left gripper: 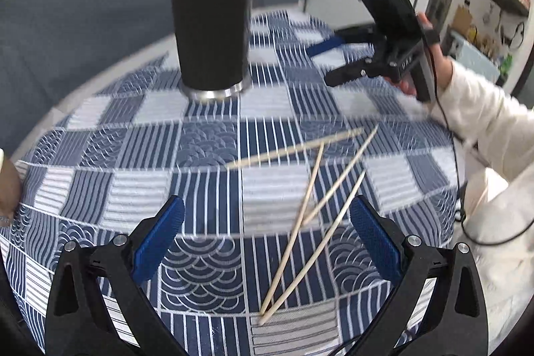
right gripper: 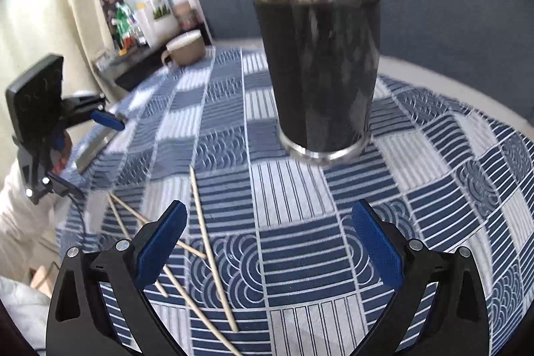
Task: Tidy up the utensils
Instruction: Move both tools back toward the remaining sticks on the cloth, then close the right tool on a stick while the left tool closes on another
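Both jaws stand wide apart and hold nothing: the left hand-held gripper (left gripper: 267, 242) hovers over four loose sticks (left gripper: 313, 209) near the worktop's (left gripper: 133, 189) near edge; the right hand-held gripper (right gripper: 270, 242) faces the black holder (right gripper: 320, 69) of sticks, farther back.

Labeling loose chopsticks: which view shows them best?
Left wrist: all four loose chopsticks lie whole on the cloth, ahead of the open fingers. In the right wrist view they sit low left, partly hidden behind a finger.
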`<state>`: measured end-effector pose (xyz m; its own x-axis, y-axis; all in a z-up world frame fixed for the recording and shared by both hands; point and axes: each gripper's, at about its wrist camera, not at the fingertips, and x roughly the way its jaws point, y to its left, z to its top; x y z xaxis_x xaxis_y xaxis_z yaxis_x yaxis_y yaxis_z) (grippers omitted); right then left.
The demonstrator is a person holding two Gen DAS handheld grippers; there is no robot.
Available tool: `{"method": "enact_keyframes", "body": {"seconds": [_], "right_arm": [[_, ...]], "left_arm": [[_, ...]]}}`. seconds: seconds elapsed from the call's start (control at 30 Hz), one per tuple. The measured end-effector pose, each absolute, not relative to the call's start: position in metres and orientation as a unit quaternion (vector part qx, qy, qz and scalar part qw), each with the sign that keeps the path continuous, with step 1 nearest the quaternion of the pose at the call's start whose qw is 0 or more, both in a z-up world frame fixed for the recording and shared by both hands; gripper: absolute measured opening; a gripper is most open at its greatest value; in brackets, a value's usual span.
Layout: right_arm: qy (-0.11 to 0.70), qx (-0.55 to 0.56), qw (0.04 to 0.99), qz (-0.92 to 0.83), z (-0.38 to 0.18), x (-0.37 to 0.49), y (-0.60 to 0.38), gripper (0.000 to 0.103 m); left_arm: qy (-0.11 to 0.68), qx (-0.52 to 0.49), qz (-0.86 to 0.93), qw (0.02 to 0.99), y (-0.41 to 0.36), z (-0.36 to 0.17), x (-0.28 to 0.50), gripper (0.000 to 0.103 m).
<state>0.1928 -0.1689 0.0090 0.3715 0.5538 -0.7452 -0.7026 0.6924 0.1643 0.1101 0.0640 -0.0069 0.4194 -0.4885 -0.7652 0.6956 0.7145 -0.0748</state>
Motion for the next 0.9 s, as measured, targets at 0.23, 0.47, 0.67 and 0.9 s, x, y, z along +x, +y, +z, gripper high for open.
{"method": "enact_keyframes", "body": {"seconds": [0.23, 0.47, 0.67, 0.9], "right_arm": [[0.455, -0.143, 0.78, 0.405, -0.023, 0.186, -0.149, 0.095], [0.46, -0.207, 0.762, 0.406, -0.041, 0.177, -0.141, 0.095], [0.479, -0.24, 0.751, 0.387, -0.042, 0.179, -0.135, 0.096], [0.488, -0.245, 0.745, 0.384, -0.041, 0.178, -0.139, 0.096]], "left_arm": [[0.461, 0.163, -0.356, 0.796, 0.06, -0.04, 0.121, 0.097], [0.497, 0.21, -0.352, 0.765, 0.053, -0.064, 0.127, 0.097], [0.493, 0.234, -0.346, 0.763, 0.052, -0.069, 0.136, 0.099], [0.496, 0.217, -0.326, 0.775, 0.055, -0.068, 0.138, 0.099]]}}
